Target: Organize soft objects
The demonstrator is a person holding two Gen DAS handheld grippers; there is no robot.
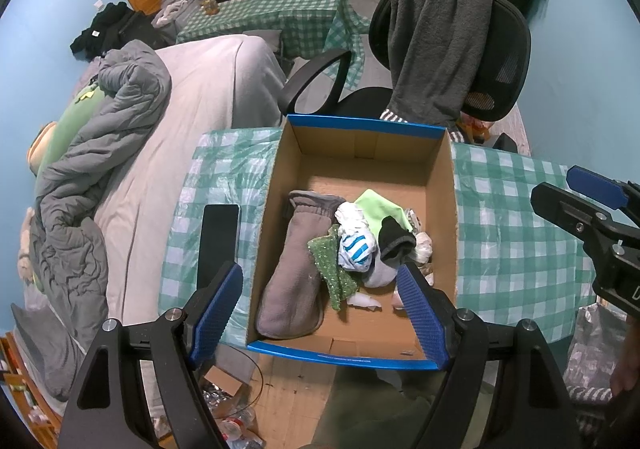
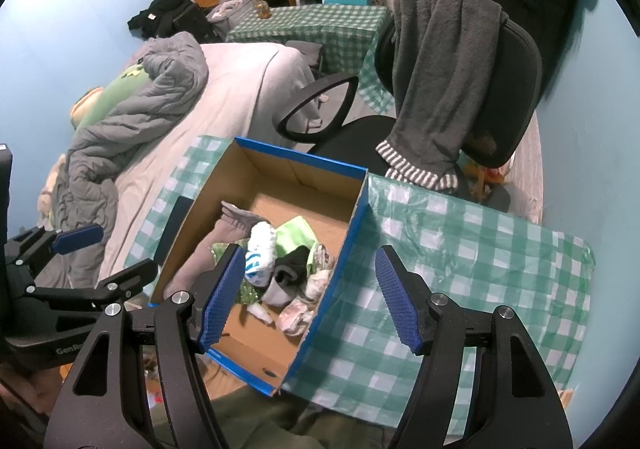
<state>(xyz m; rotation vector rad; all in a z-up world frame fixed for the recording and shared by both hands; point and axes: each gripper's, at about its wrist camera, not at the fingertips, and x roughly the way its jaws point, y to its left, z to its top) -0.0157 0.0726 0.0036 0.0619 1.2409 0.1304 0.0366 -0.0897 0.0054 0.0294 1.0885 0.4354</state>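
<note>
I see both claws spread wide, nothing between the pads. Left gripper (image 1: 320, 309) hangs over the near edge of the cardboard box (image 1: 440, 185), left pad outside the box's left wall, right pad over the inside near the right wall. Right gripper (image 2: 310, 299) straddles the box's right wall, one pad over the inside, the other over the checked tablecloth (image 2: 460, 269) to the right of the box.

Soft stuff is all inside the box, piled toward its near right part:
- grey mitten (image 1: 294, 265) lying lengthwise along the left wall
- sparkly green cloth (image 1: 334, 269) against the mitten's right side
- white and blue striped sock (image 1: 356, 249) bunched mid-box, touching the green cloth
- black sock (image 1: 394, 239) on top of the pile, just right of the striped one
- light green cloth (image 1: 380, 209) behind those, toward the far wall
- crumpled white bits by the right wall, can't tell what they are

Far half of the box floor is bare cardboard.

Outside the box: black phone (image 1: 218, 237) flat on the tablecloth just beside the left wall. Office chair (image 1: 500, 61) behind the far wall with a grey towel (image 1: 436, 37) draped over its back. Bed with a grey quilt (image 1: 100, 153) well left of the box
</note>
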